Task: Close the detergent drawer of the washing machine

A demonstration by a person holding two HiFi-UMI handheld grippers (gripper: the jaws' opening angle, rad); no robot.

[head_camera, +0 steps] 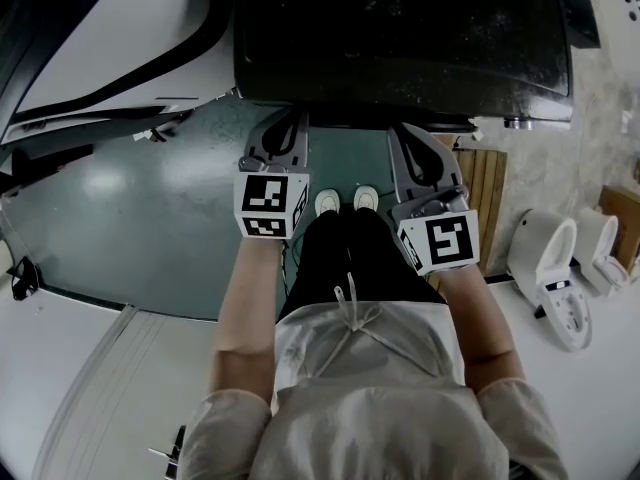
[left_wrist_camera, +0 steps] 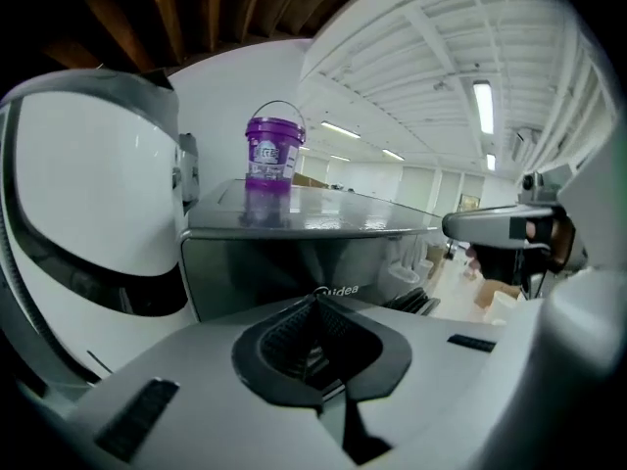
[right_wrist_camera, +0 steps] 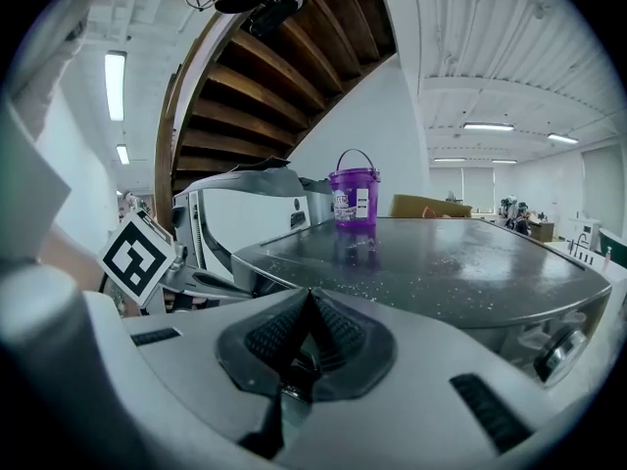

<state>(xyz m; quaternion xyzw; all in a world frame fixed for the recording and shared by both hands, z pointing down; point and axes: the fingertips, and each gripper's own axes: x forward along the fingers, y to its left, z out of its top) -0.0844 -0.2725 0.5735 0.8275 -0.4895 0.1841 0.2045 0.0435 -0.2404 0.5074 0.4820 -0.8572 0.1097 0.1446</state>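
Observation:
The washing machine (head_camera: 400, 28) is a dark-topped box straight ahead of me, with a grey front panel (left_wrist_camera: 294, 262) and a knob (right_wrist_camera: 558, 352) at its right front corner. I cannot make out the detergent drawer in any view. My left gripper (head_camera: 288, 126) hangs just short of the machine's front edge, shut and empty, its jaws meeting at the tip (left_wrist_camera: 315, 300). Level with it, my right gripper (head_camera: 415, 138) is also shut with nothing held (right_wrist_camera: 309, 297). A purple bucket (left_wrist_camera: 274, 150) (right_wrist_camera: 355, 194) stands on the machine's lid.
A large white curved shell (head_camera: 100, 38) stands close on the left of the machine. A wooden slat mat (head_camera: 487, 193) and two white toilets (head_camera: 545, 258) lie to the right. Green floor (head_camera: 150, 208) spreads under the grippers, and my shoes (head_camera: 345, 200) stand between them.

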